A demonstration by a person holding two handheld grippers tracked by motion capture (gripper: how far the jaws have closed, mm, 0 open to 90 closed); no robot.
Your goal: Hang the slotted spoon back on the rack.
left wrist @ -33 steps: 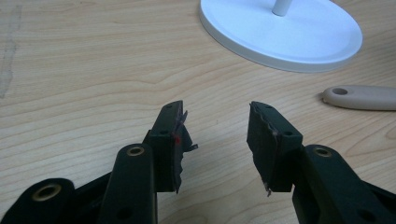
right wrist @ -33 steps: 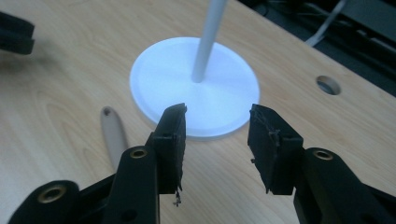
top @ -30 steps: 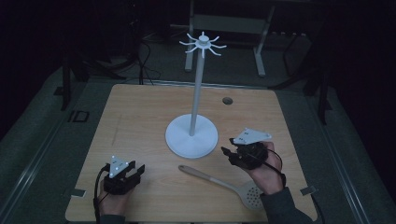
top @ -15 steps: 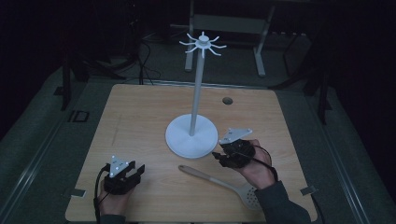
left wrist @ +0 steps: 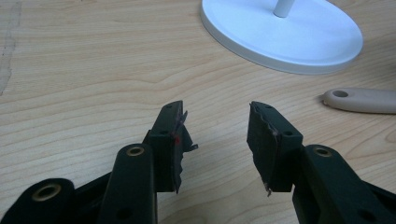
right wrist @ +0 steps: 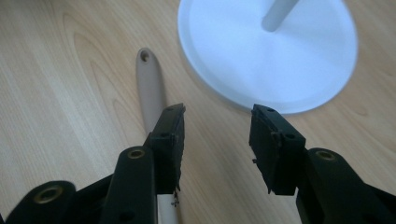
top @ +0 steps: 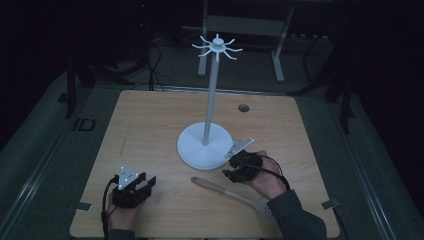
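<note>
Spatula (top: 235,194) flat on desk (top: 150,125), near white stand (top: 205,150). Right tool (right wrist: 215,140) wide over handle, off-centre; closing may nudge spatula aside. Left tool (left wrist: 215,137) wide, empty.

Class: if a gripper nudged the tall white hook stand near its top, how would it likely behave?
The hook stand would probably rock rather than slide: its thin pole is tall. Its wide round base lies flat on the table, so it likely resists tipping. It looks rigid.

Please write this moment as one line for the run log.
left gripper: open, empty | right gripper: open, above spatula handle | spatula: flat on table | stand: upright
</note>
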